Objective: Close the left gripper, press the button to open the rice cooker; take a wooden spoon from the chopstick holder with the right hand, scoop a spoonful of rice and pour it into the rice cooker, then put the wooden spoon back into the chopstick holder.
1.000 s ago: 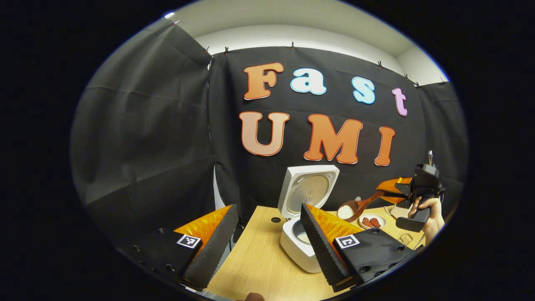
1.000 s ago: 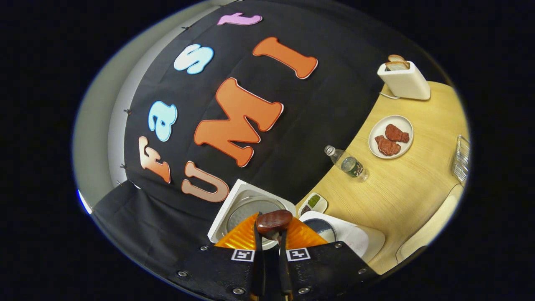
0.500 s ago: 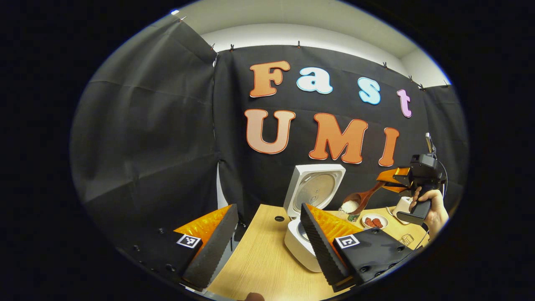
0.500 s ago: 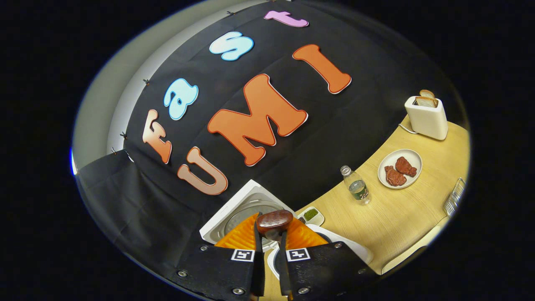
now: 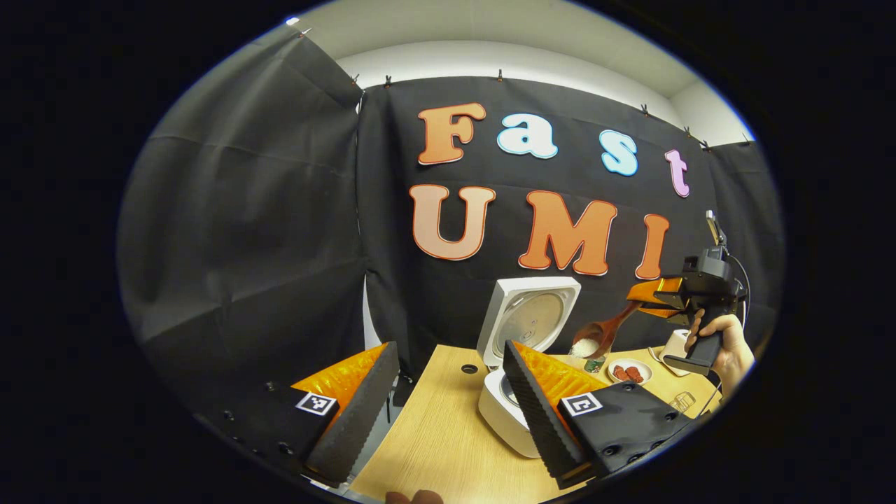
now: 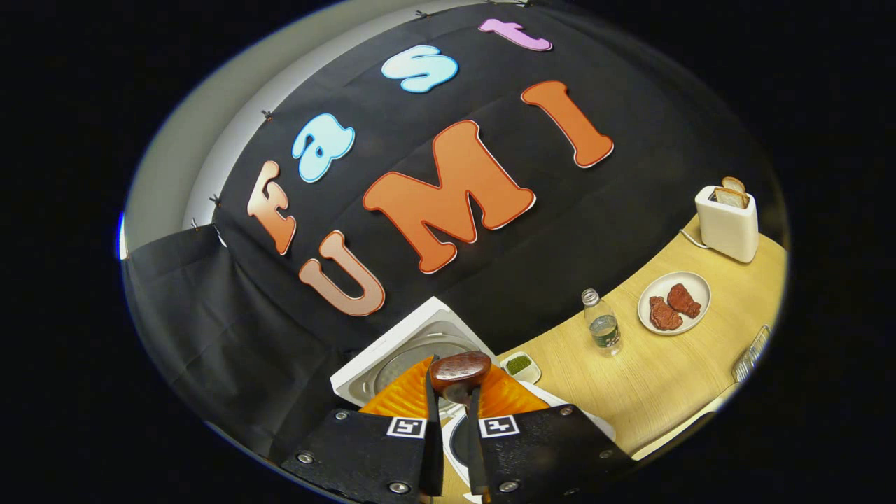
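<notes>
The white rice cooker (image 5: 501, 414) stands on the wooden table with its lid (image 5: 530, 320) up. My left gripper (image 5: 449, 350) is open and holds nothing, its right finger in front of the cooker body. Farther right, a hand holds my right gripper (image 5: 654, 297), shut on the handle of the wooden spoon (image 5: 607, 330). The spoon's bowl tilts down with white rice (image 5: 584, 346) at its lower lip, above and right of the cooker. In the right gripper view the spoon's dark back (image 6: 460, 369) sits between my shut fingers (image 6: 432, 420), over the open lid (image 6: 402, 352) and the pot (image 6: 456, 439).
A water bottle (image 6: 602, 326), a plate of red meat (image 6: 673, 302), a toaster with bread (image 6: 728, 222) and a wire basket (image 6: 749, 353) stand to the right on the table (image 6: 651, 392). A small dish of green seasoning (image 6: 519, 364) lies beside the cooker.
The right gripper has lifted and rolled with the spoon, tipping its bowl downward beside the open lid. The left gripper has stayed open and shifted only slightly.
</notes>
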The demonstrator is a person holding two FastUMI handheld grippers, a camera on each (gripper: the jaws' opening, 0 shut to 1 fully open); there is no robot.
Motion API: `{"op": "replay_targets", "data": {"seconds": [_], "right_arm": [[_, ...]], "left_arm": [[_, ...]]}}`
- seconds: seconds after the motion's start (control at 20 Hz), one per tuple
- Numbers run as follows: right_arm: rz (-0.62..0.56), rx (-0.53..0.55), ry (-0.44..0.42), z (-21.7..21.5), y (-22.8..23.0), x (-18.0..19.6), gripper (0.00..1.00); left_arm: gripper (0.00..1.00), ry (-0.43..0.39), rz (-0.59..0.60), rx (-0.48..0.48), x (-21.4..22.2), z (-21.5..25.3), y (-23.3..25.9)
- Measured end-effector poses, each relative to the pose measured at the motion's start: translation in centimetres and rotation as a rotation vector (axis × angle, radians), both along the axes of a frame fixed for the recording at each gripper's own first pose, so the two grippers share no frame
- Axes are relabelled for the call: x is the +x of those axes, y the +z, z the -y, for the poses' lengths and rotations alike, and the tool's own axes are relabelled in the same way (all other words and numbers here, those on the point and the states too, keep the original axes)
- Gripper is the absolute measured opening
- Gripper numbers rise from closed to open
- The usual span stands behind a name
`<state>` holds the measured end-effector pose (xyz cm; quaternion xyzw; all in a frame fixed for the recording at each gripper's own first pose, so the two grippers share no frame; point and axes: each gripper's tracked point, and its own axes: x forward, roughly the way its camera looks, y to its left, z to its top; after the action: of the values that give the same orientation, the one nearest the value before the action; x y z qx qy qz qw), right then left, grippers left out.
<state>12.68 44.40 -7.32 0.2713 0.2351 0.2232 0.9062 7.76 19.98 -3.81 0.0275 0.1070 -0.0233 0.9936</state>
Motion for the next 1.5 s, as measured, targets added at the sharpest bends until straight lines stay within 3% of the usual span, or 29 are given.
{"op": "replay_targets", "data": {"seconds": [0.55,1.5], "right_arm": [[0.079,-0.146,0.065,-1.7,-0.1,-0.6,0.13],[0.276,-0.467,0.252,-4.4,-0.9,-3.2,0.13]], "left_arm": [[1.0,-0.013,0.004,0.012,0.5,-0.1,-0.1],[1.0,-0.001,-0.014,-0.018,0.5,-0.6,-1.3]]}}
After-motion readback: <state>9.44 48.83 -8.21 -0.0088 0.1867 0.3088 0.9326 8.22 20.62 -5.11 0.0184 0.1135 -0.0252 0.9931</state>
